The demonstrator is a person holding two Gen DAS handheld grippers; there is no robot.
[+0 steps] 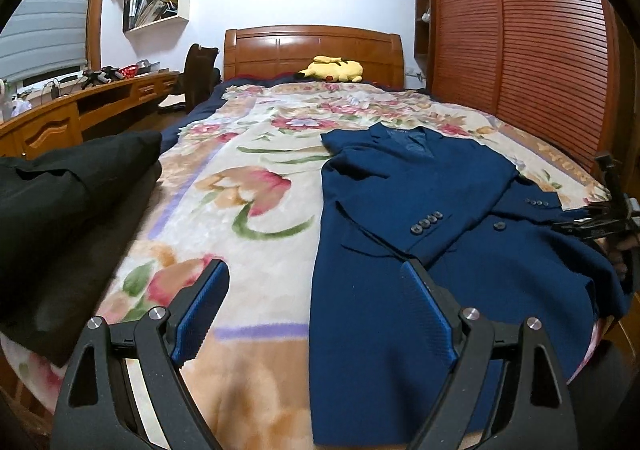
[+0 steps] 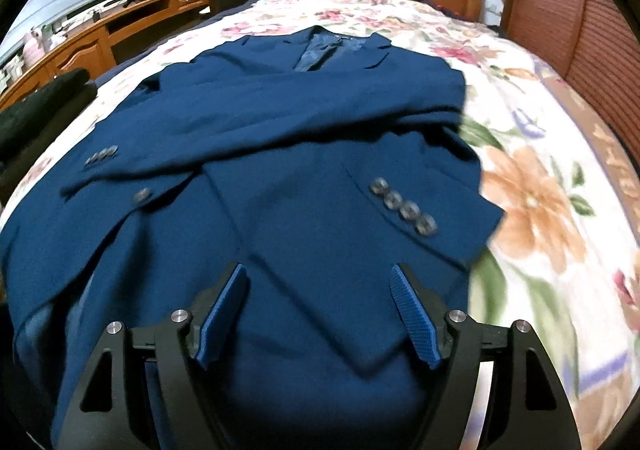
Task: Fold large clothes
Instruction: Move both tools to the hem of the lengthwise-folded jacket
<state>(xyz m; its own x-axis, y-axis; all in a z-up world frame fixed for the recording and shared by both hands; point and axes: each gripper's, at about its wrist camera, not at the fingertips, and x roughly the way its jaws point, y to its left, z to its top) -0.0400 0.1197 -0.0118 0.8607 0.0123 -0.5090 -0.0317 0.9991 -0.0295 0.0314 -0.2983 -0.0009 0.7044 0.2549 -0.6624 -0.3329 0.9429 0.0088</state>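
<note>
A dark blue suit jacket (image 1: 404, 210) lies front up on the floral bedspread (image 1: 240, 186), collar toward the headboard, both sleeves folded across its chest. It fills the right wrist view (image 2: 280, 154). My left gripper (image 1: 316, 282) is open and empty, hovering over the jacket's left edge near the hem. My right gripper (image 2: 318, 290) is open and empty above the jacket's lower part, just below the sleeve cuff with several buttons (image 2: 404, 210). The right gripper also shows at the right edge of the left wrist view (image 1: 600, 218).
A black garment (image 1: 68, 218) is piled on the bed's left side. A yellow plush toy (image 1: 332, 69) lies by the wooden headboard (image 1: 312, 46). A wooden desk (image 1: 80, 106) runs along the left, a louvred wardrobe (image 1: 520, 42) along the right.
</note>
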